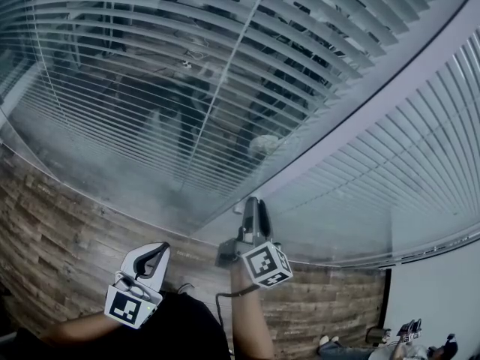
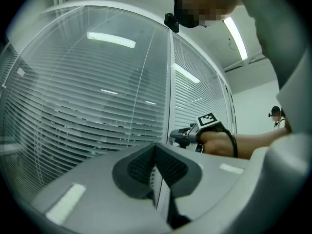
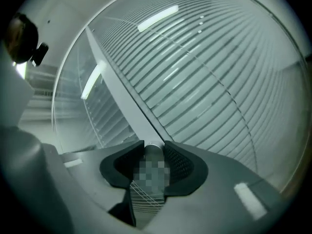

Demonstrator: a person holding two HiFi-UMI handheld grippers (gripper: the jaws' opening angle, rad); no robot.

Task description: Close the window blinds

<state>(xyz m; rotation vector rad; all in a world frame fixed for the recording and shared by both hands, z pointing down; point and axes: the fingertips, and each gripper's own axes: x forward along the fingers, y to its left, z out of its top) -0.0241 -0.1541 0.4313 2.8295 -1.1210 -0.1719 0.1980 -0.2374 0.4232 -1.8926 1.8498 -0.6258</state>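
The left blind (image 1: 172, 88) hangs behind glass with its slats tilted open, and a dark room shows through them. To the right of the grey window frame (image 1: 360, 118), the second blind (image 1: 412, 178) has its slats lying flatter and paler. My right gripper (image 1: 253, 207) reaches up to the frame and is shut on a small grey cylindrical knob (image 3: 153, 152) that sticks out from it. My left gripper (image 1: 155, 258) hangs lower and to the left, away from the glass, shut with nothing between its pads (image 2: 141, 165). The left gripper view also shows the right gripper (image 2: 181, 136) at the frame.
A wood-plank floor (image 1: 60, 231) runs below the glass. A white wall (image 1: 439, 291) stands at the lower right, where another person (image 1: 409, 337) is low down. My own forearm (image 1: 251, 321) and dark clothing fill the bottom middle.
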